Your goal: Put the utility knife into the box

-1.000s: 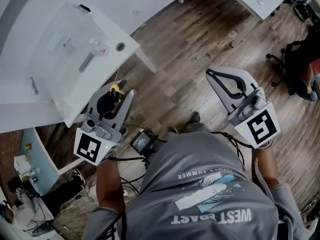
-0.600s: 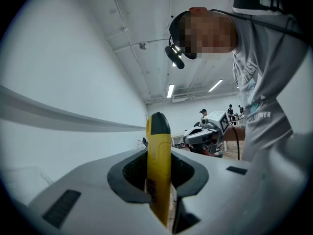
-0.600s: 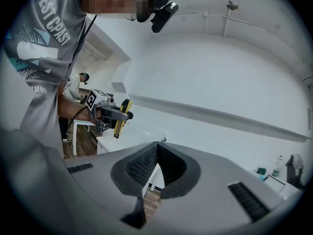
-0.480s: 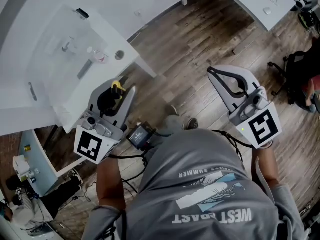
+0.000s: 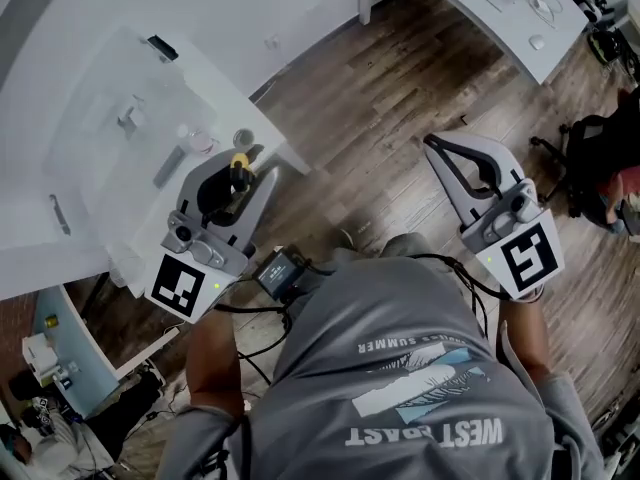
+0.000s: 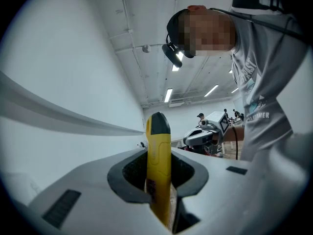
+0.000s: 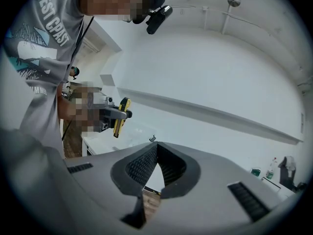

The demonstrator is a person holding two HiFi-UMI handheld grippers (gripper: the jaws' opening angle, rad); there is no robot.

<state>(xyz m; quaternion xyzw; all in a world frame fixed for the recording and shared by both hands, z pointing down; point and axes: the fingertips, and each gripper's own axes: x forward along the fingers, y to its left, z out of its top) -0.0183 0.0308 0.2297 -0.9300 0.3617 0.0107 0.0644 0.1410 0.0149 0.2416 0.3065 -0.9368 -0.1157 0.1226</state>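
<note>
Yellow against the grey jaws, the utility knife (image 6: pixel 158 165) stands upright in the left gripper (image 5: pixel 232 190), whose fingers are closed on its body partway open, with the dark-capped end sticking out above them. Over the last second the person has walked both grippers toward the white table (image 5: pixel 250 8). The knife was over the wooden floor short of the table corner and now hangs at that corner's edge, just beside the clear plastic box (image 5: pixel 95 88). That likely leaves only a short reach over the box wall before the knife can be let go, so the carry looks nearly done and the drop is not yet begun. The right gripper (image 5: pixel 438 150) has come along level with the left, out over the floor and well apart from the table, its jaws brought together at the tips with nothing between them. Whether the box has a lid on cannot be told through the glare on the plastic, and the few things inside it show only as faint shapes. A small round thing (image 5: pixel 243 139) on the table near the knife is too small to name. The knife's lower end is buried in the jaws, so the blade is not visible.
</note>
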